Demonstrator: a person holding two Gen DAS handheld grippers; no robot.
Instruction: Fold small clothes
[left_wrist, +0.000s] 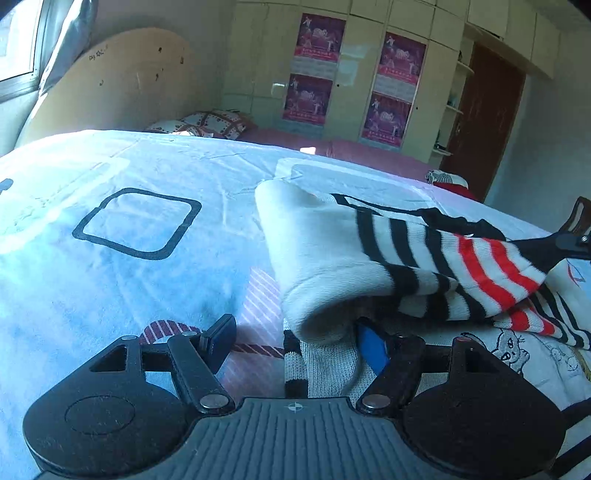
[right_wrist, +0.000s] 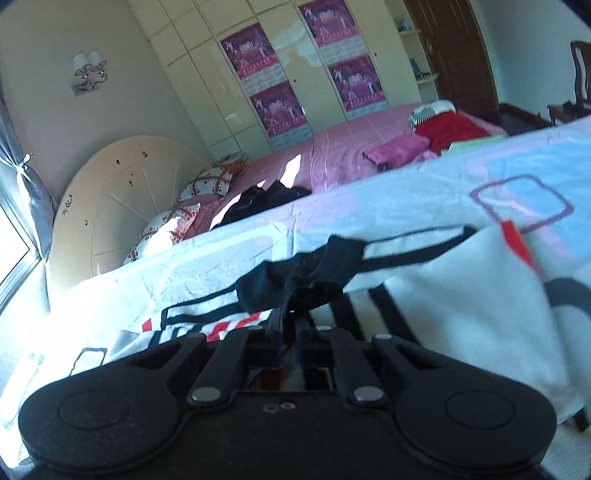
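Note:
A small white sweater (left_wrist: 325, 243) with black and red stripes lies on the light blue sheet (left_wrist: 110, 177), one sleeve folded over the body. My left gripper (left_wrist: 299, 332) is open at the sweater's near edge; its left finger (left_wrist: 219, 332) is bare, its right finger is under the folded sleeve. My right gripper (right_wrist: 291, 314) is shut on the black cuff (right_wrist: 306, 269) of the sweater (right_wrist: 461, 295) and holds it up above the sheet. It shows at the right edge of the left wrist view (left_wrist: 576, 240).
A pink bed (right_wrist: 332, 147) lies beyond the sheet with red (right_wrist: 450, 129), pink (right_wrist: 395, 149) and black (right_wrist: 266, 199) clothes on it. Patterned pillows (right_wrist: 207, 184) and a round board (right_wrist: 110, 206) are at the far left. A wardrobe (left_wrist: 354, 74) stands behind.

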